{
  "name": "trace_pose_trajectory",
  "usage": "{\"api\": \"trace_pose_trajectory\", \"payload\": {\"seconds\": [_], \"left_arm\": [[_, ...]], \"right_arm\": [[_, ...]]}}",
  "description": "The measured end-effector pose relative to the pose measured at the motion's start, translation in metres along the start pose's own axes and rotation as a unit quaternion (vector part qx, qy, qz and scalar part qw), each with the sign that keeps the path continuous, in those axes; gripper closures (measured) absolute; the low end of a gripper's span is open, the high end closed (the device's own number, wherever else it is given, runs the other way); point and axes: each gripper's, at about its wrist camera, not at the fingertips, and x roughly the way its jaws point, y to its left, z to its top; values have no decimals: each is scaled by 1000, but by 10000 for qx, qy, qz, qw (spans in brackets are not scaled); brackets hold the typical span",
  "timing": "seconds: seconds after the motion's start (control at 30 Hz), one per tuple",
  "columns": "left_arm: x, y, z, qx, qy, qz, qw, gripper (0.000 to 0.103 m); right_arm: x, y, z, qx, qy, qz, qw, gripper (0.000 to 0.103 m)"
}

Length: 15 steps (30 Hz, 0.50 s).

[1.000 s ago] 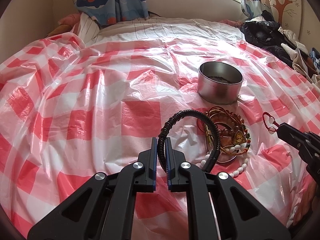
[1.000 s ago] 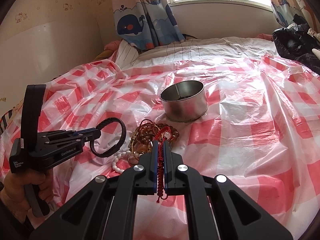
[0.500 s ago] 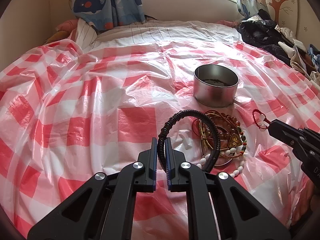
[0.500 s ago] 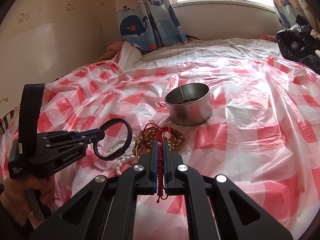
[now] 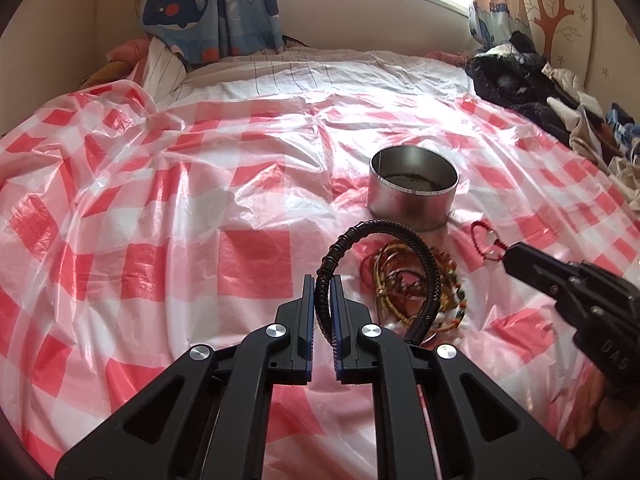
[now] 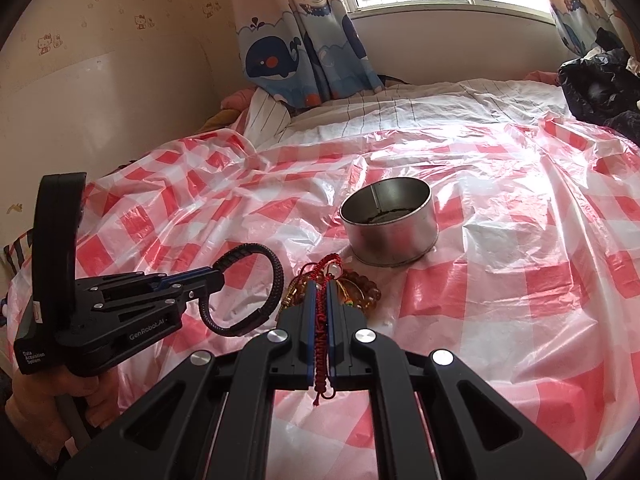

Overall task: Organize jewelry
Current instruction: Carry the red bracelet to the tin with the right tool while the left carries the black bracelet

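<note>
My left gripper [image 5: 322, 280] is shut on a black braided bracelet [image 5: 384, 228] and holds it above the bed; both also show in the right wrist view, the gripper [image 6: 218, 276] and the bracelet [image 6: 276, 280]. My right gripper [image 6: 320, 286] is shut on a red cord bracelet [image 6: 322, 328], which also shows in the left wrist view [image 5: 486, 240]. A pile of beaded bracelets [image 5: 404, 284] lies on the checked sheet below both. A round metal tin [image 5: 414, 184] stands open just beyond the pile, and also shows in the right wrist view [image 6: 390, 220].
A red-and-white checked plastic sheet [image 5: 160, 220] covers the bed. Dark clothes [image 5: 528, 88] are heaped at the far right. Whale-print curtains [image 6: 300, 40] and a window wall stand behind the bed. A wall [image 6: 120, 112] runs along the left side.
Both grippers have lifted with their bracelets and moved forward toward the tin. The pile of bracelets stays on the sheet.
</note>
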Motion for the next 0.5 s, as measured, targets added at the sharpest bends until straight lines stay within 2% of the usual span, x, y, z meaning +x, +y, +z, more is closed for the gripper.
{"api": "trace_pose_trajectory", "payload": {"seconds": [0.13,0.27,0.5], "left_arm": [[-2,1,26,-220,-156,-184,9995,96],[10,-10,56,-206,-238,-322,9990,96],[70,-45,94,-25,-73,-404,9992,96]], "right_arm": [[3,-3,15,6,-93,10,10000,98],[8,-11,37,-1,-203,-52,9998,98],[34,-33,72,-72,-165,-304,9994,98]]}}
